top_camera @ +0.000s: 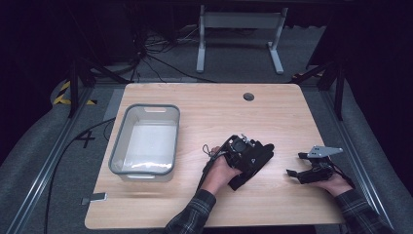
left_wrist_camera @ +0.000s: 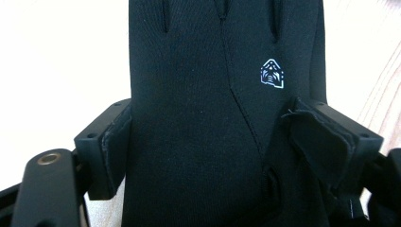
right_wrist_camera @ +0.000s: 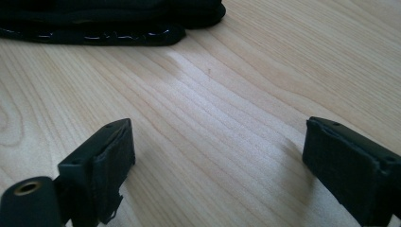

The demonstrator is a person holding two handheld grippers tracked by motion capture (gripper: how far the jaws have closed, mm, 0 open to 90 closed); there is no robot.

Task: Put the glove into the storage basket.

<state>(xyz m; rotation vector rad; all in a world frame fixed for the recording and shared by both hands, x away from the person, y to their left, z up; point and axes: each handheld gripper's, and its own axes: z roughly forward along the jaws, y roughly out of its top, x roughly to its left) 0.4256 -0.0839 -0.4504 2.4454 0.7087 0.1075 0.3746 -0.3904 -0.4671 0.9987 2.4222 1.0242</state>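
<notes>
High view: my left gripper (top_camera: pixel 242 155) sits over the black glove (top_camera: pixel 257 161) at centre of the counter (top_camera: pixel 204 105); right gripper (top_camera: pixel 311 168) lower right; grey tub (top_camera: pixel 144 140) at left.
Left gripper view: glove (left_wrist_camera: pixel 208 118) lies between my jaws, which look released around it.
Right gripper view: jaws spread wide over bare counter (right_wrist_camera: pixel 222 109), glove (right_wrist_camera: pixel 108 21) upper left.

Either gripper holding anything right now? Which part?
Left gripper straddles the black glove at its palm, below the fingers; whether the pads press it cannot be told. Right gripper is open over bare table, holding nothing.
</notes>
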